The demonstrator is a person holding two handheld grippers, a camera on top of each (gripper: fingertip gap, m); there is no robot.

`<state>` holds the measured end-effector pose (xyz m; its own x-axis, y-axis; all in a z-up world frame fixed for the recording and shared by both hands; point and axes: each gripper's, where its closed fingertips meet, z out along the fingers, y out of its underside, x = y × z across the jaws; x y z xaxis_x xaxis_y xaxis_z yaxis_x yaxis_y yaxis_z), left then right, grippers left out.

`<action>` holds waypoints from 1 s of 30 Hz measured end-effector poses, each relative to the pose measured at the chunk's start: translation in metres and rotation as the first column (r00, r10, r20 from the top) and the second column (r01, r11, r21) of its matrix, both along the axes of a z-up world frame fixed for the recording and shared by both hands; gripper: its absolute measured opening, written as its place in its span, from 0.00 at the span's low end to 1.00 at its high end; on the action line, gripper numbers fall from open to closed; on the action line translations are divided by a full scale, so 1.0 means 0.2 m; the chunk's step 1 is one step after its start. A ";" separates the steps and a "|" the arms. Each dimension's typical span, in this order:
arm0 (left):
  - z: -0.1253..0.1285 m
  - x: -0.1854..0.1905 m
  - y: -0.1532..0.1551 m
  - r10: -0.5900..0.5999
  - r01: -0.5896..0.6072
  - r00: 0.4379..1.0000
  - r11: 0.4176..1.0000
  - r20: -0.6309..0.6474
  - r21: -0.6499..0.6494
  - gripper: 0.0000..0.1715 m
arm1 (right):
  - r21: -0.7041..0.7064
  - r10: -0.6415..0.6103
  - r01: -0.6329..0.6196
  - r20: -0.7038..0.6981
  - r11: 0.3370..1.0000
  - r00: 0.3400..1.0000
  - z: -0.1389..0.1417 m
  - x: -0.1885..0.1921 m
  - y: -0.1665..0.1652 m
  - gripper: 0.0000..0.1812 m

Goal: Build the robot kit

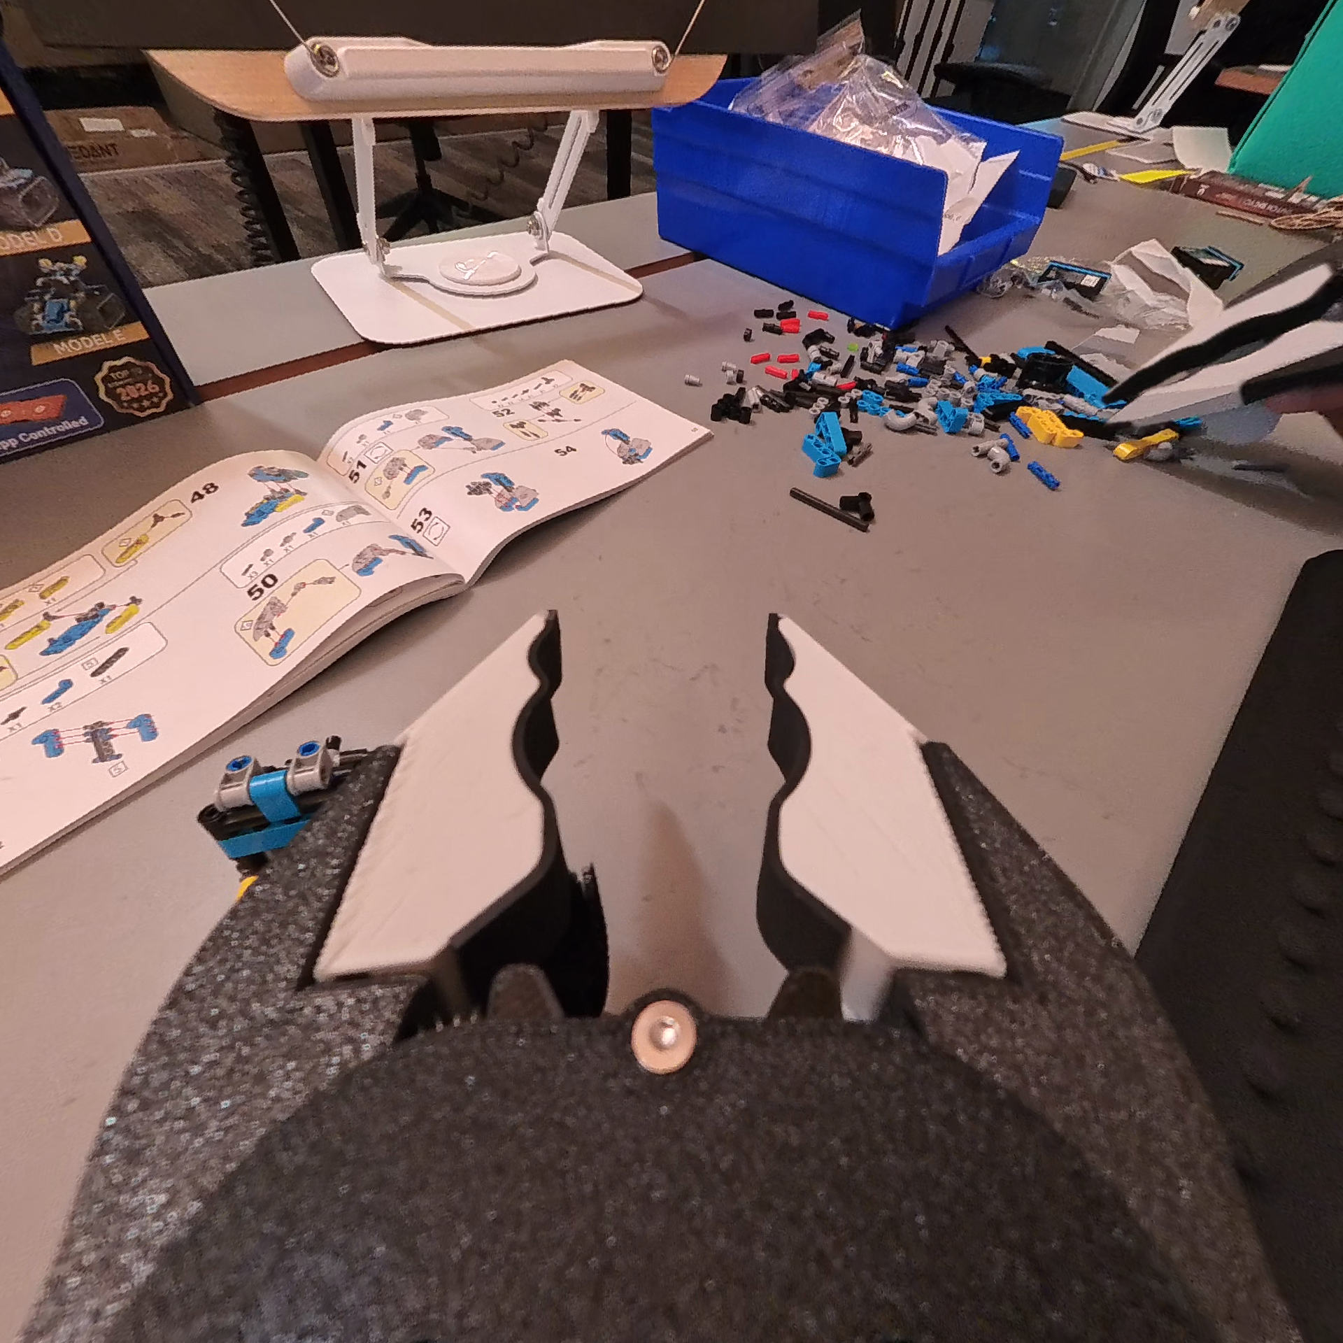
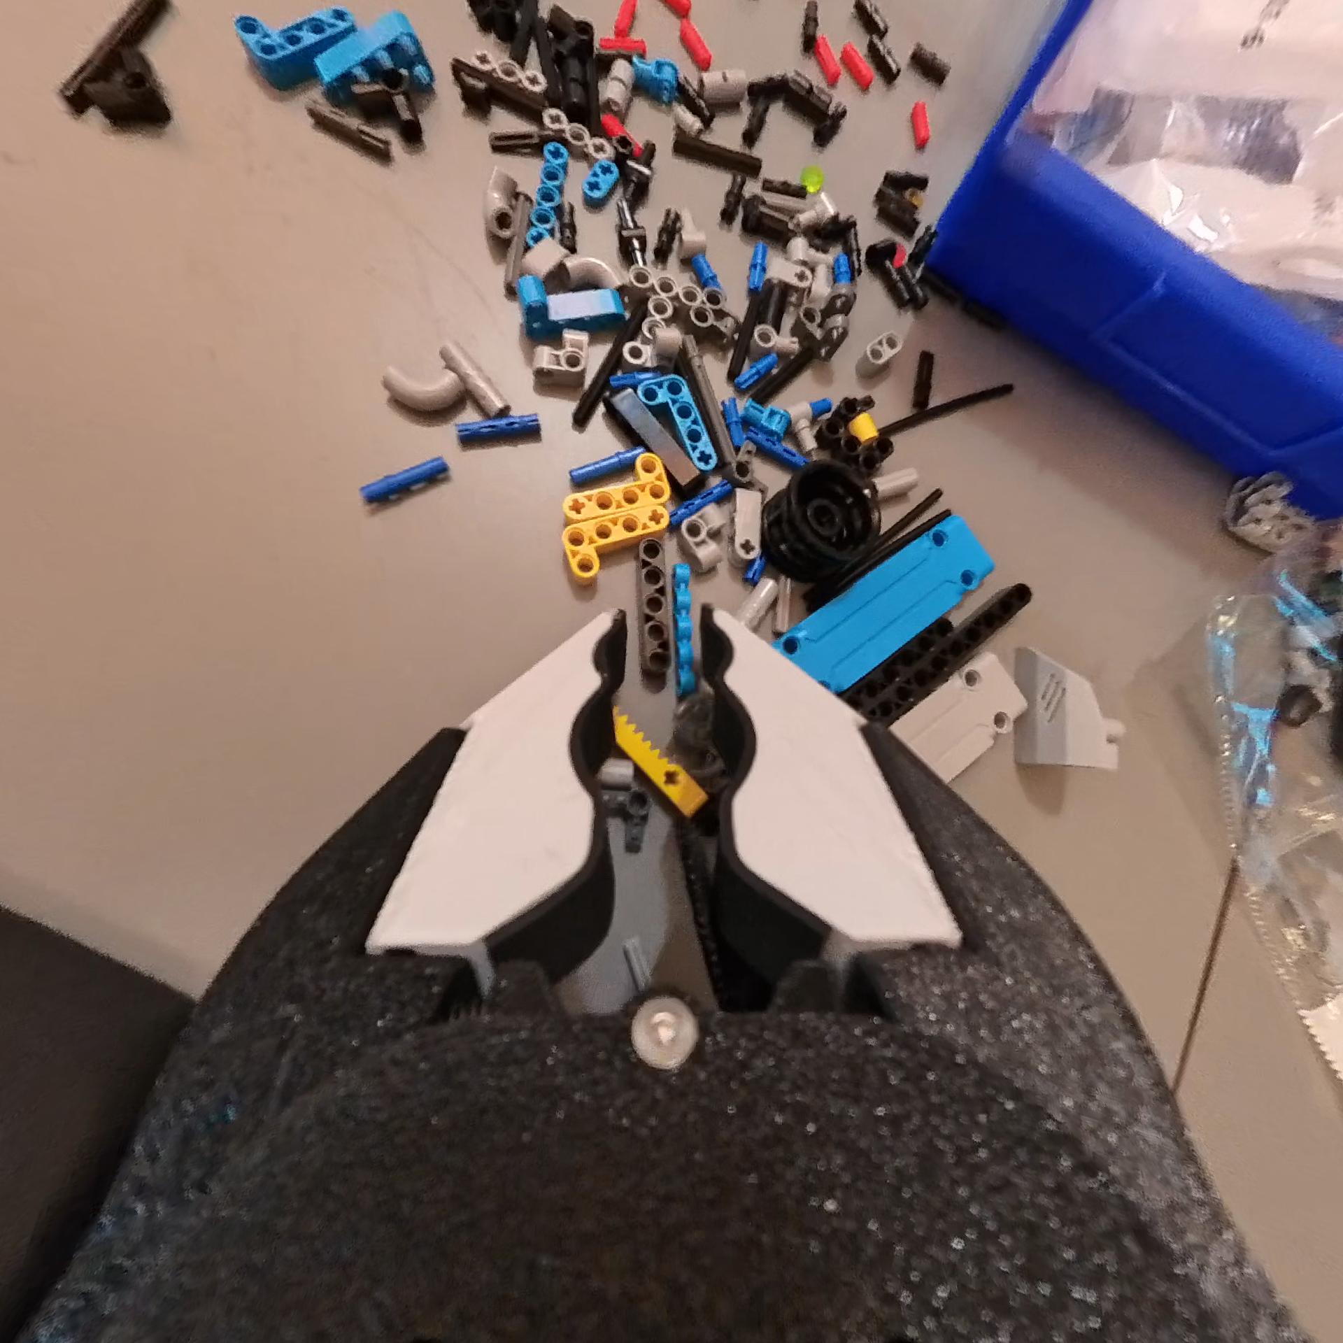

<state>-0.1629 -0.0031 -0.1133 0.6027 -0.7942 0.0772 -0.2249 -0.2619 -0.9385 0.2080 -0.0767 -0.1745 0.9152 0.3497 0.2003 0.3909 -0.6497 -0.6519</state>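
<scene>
Speckled black foam fills the bottom of both wrist views, and from it the white, black-lined fingers reach forward. On the left gripper (image 1: 663,632) the jaws stand spread wide over bare grey table (image 1: 908,654) and hold nothing; a small grey, blue and black brick sub-assembly (image 1: 272,796) sits just beside its left finger, near the lower corner of the open instruction booklet (image 1: 305,552). On the right gripper (image 2: 660,628) the jaws are narrowed but not pressed together, with a dark grey holed beam (image 2: 652,610) and a slim blue beam (image 2: 682,625) lying in the gap at the tips; whether the pads touch either one I cannot tell. Farther back between its fingers lies a yellow toothed rack piece (image 2: 654,763). These are small hard plastic parts, likely light, stiff and rather slick, so I judge a beam best taken across its two long flat sides near the middle; a grip at an end may let it swivel. The loose brick pile (image 2: 690,327) is dense, pieces touching and overlapping, so a neighbour could be dragged along. A blue bin (image 2: 1134,312) holding clear bags walls off the pile's far right, crinkled plastic bags (image 2: 1279,763) crowd the right side, and a black wheel (image 2: 821,519) and cyan panel (image 2: 886,603) lie close to the tips. Open table lies left of the pile, between it and the booklet. A white folding stand (image 1: 472,283) and a printed box (image 1: 65,276) stand well apart at the back.
</scene>
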 end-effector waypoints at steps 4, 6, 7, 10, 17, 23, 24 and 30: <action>-0.01 0.00 0.00 -0.005 0.004 1.000 1.000 -0.002 -0.006 0.33 | -0.035 0.012 -0.013 -0.051 0.999 0.999 -0.03 -0.03 -0.02 0.11; 0.00 0.00 0.00 -0.004 0.004 1.000 1.000 -0.002 -0.003 0.33 | -0.033 0.004 -0.007 -0.097 0.999 0.995 -0.03 -0.04 -0.01 0.09; 0.00 0.00 0.00 -0.003 0.003 1.000 1.000 -0.001 -0.005 0.33 | -0.041 0.000 -0.005 -0.121 0.999 0.993 -0.03 -0.04 -0.01 0.08; 0.00 0.00 0.00 -0.001 0.001 1.000 1.000 0.005 -0.008 0.33 | -0.054 0.001 -0.008 -0.117 0.999 0.993 -0.04 -0.05 -0.01 0.08; 0.00 0.00 0.00 0.002 -0.002 1.000 1.000 0.004 -0.005 0.33 | -0.080 0.020 -0.022 -0.017 0.997 1.000 -0.05 -0.03 0.00 0.04; 0.02 -0.02 0.01 0.016 -0.014 0.999 1.000 0.049 -0.028 0.33 | 0.160 0.076 -0.118 0.244 0.980 0.967 0.28 -0.13 0.08 0.04; 0.03 -0.02 0.02 0.018 -0.016 0.998 0.999 0.057 -0.031 0.33 | 0.199 0.152 -0.196 0.217 0.960 0.964 0.35 -0.27 0.10 0.04; 0.02 -0.06 0.04 0.043 -0.038 0.997 0.997 0.072 -0.062 0.28 | 0.168 0.716 -0.724 0.112 0.669 0.689 0.25 -1.30 0.15 0.04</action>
